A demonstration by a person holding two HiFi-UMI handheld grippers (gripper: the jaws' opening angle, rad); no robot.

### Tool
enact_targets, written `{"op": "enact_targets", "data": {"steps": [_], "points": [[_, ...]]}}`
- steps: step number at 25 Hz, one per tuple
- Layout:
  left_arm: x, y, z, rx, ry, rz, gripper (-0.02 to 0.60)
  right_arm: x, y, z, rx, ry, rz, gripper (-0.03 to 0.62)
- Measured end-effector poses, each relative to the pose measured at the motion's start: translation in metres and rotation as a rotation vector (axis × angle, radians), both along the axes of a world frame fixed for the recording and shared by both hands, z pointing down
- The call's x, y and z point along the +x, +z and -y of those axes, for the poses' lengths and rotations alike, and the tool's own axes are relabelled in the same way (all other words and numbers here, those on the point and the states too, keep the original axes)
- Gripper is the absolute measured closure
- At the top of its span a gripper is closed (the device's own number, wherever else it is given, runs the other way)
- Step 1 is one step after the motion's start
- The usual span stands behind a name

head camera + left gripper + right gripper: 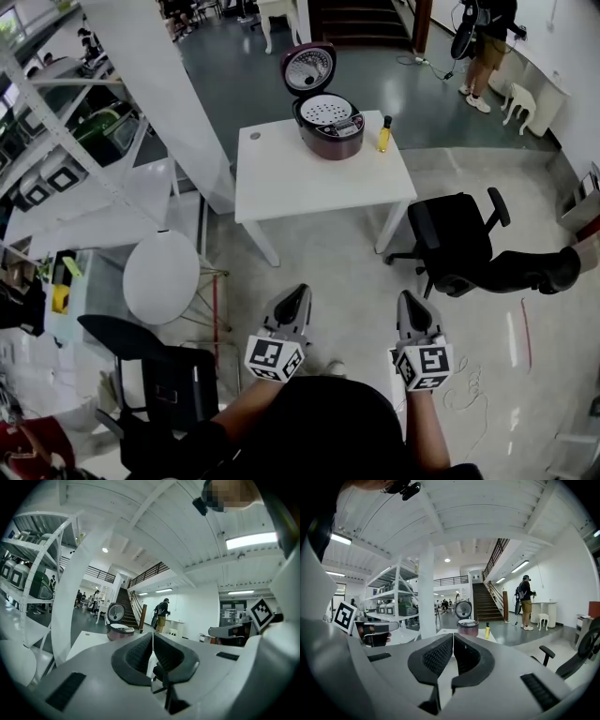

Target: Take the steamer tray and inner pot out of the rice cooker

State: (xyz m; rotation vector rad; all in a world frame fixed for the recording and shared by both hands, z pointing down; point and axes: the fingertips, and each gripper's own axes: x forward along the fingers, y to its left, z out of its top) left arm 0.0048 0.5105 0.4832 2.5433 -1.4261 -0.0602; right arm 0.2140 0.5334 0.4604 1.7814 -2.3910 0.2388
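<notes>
A dark red rice cooker (328,127) stands at the far side of a white table (309,183), its lid (307,67) raised. A white perforated steamer tray (326,110) sits in its top. The inner pot is hidden under the tray. The same cooker (120,632) shows far off in the left gripper view and as cooker (468,627) in the right gripper view. My left gripper (293,302) and right gripper (413,311) are held side by side well short of the table, both shut and empty, pointing toward it.
A yellow bottle (384,134) stands just right of the cooker. A black office chair (459,239) sits at the table's right front corner. White shelving (56,159) and a round white stool (161,277) lie left. A person (487,47) stands at the back right.
</notes>
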Motion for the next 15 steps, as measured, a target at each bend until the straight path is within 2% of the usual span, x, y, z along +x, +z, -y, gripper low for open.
{"op": "enact_targets", "data": {"steps": [3,4,5,6,9,12,15], "points": [[-0.001,-0.002,-0.002,0.009,-0.005,0.002,0.574,0.007,0.004,-0.002,-0.012,0.017,0.007,0.579],[-0.003,-0.004,-0.003,0.021,-0.008,-0.008,0.574,0.010,0.006,-0.003,-0.019,0.023,0.007,0.490],[-0.004,-0.007,-0.004,0.038,-0.011,-0.027,0.559,0.012,0.008,-0.003,-0.026,0.026,0.005,0.438],[-0.006,-0.011,-0.006,0.053,-0.018,-0.047,0.502,0.014,0.011,-0.004,-0.033,0.022,0.005,0.427],[-0.009,-0.010,-0.005,0.055,-0.046,-0.067,0.390,0.017,0.015,-0.007,-0.044,-0.012,0.026,0.392],[-0.003,0.001,-0.006,0.021,-0.045,-0.046,0.359,0.023,0.011,-0.011,-0.021,-0.020,0.039,0.382],[0.006,0.013,-0.008,-0.005,-0.027,-0.028,0.359,0.030,0.007,-0.015,-0.010,-0.007,0.036,0.382]]}}
